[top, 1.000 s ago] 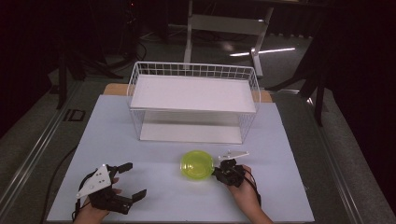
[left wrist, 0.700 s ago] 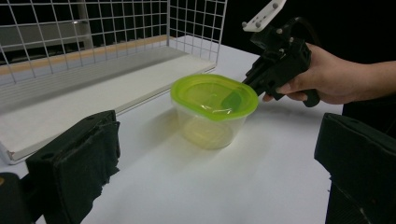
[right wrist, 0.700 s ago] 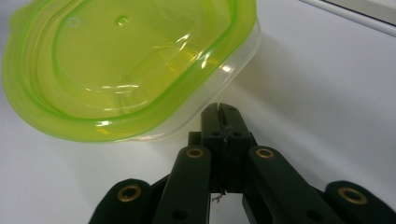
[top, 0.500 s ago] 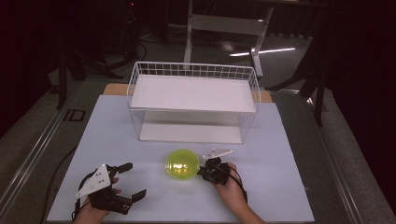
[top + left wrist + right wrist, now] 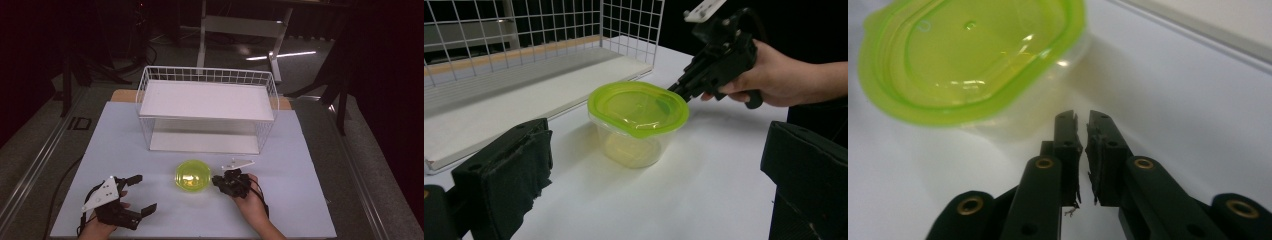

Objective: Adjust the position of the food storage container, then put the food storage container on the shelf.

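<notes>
Clear tub with green lid (image 5: pixel 193 176) sitting on white table (image 5: pixel 300 165), in front of wire basket (image 5: pixel 207 107), between two hands

Right gripper (image 5: pixel 218 180) lying just beside tub, tips at lid edge, jaws pressed together, holding nothing

Left gripper (image 5: pixel 139 195) resting near front left of table, well apart from tub, jaws wide apart, holding nothing

Left gripper view looking at tub (image 5: pixel 639 120) and right gripper (image 5: pixel 676 90)
</notes>
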### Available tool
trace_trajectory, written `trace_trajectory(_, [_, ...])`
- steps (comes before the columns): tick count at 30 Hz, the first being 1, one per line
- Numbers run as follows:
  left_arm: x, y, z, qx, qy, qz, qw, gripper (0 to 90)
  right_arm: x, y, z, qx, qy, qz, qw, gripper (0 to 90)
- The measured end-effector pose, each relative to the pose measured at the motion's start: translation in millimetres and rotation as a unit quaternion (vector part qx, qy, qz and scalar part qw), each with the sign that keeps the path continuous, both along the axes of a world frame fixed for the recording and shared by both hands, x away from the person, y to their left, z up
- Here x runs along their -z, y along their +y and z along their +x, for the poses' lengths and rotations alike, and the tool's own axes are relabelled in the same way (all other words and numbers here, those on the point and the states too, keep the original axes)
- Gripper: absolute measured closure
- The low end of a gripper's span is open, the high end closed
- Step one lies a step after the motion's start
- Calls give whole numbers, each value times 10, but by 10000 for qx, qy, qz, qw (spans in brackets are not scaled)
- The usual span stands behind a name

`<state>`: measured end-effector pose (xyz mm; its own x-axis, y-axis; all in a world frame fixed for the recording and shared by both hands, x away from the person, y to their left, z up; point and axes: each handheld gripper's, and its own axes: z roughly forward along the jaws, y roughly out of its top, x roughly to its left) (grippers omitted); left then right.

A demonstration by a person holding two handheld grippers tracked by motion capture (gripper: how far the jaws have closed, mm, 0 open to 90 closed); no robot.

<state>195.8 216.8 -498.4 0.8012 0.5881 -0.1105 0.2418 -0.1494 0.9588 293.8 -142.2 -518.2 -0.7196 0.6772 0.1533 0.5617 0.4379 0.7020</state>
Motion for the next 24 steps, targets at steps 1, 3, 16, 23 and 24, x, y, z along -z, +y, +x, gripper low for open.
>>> trace_trajectory(1, [7, -7, 3, 38, 22, -49, 10000, 10, -23, -45, -20, 49, -25, 48, 10000, 799])
trace_trajectory(3, [14, -21, 6, 83, 51, -30, 9999, 10, -102, -146, -90, 83, -136, 95, 9998, 726])
trace_trajectory(16, [-185, -126, 84, 124, -60, 103, 9999, 10, -404, -243, -356, -75, -589, 519, 9969, 159])
trace_trajectory(23, [-277, -164, 194, 82, 436, 116, 9989, 11, -465, -173, -339, -233, -704, 524, 9959, 150])
trace_trajectory(24, [-286, -176, 209, 56, 460, 141, 9988, 11, -471, -174, -318, -193, -670, 607, 9957, 151])
